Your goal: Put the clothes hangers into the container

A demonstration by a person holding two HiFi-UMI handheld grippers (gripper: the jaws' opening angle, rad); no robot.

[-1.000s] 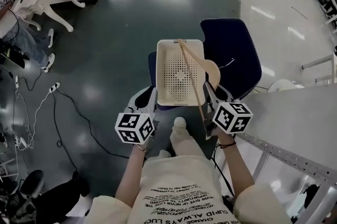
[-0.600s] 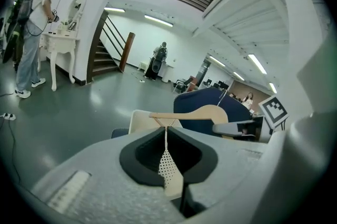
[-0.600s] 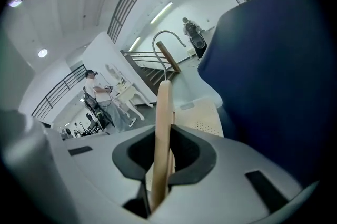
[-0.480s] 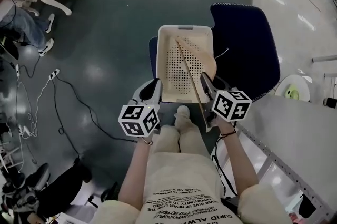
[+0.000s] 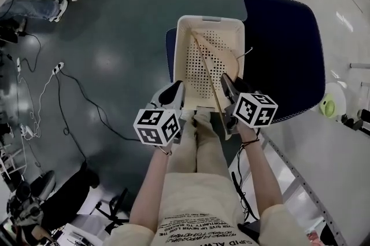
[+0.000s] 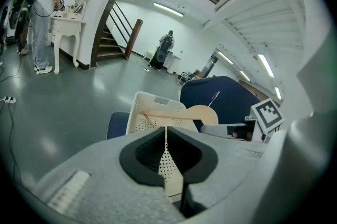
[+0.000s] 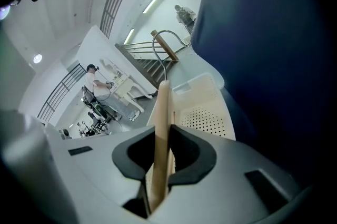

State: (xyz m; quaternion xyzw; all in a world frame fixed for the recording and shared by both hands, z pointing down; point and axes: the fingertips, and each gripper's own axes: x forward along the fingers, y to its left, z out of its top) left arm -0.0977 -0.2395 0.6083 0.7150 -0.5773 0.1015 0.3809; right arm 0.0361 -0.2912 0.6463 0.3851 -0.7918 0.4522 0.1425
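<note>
A cream perforated basket [image 5: 180, 48] stands on a dark blue chair [image 5: 283, 54] in front of me. A wooden clothes hanger [image 5: 209, 80] slants across the basket, with its far end inside and its near end outside the front rim. My right gripper [image 5: 226, 87] is shut on the hanger's bar [image 7: 161, 128], and the metal hook [image 7: 157, 41] shows beyond the jaws. My left gripper [image 5: 177, 93] hovers at the basket's near left corner, jaws shut together on nothing [image 6: 166, 132]. From there I also see the basket [image 6: 150, 112] and the hanger [image 6: 197, 114].
The chair's backrest rises to the right of the basket. A white table [image 5: 335, 169] lies to the right, with a green object [image 5: 328, 106] beyond it. Cables and a power strip [image 5: 58, 69] lie on the floor to the left. A person stands at a white desk [image 6: 63, 17].
Both grippers have moved forward to the basket's near rim. The hanger has gone with the right gripper, farther over the basket.
</note>
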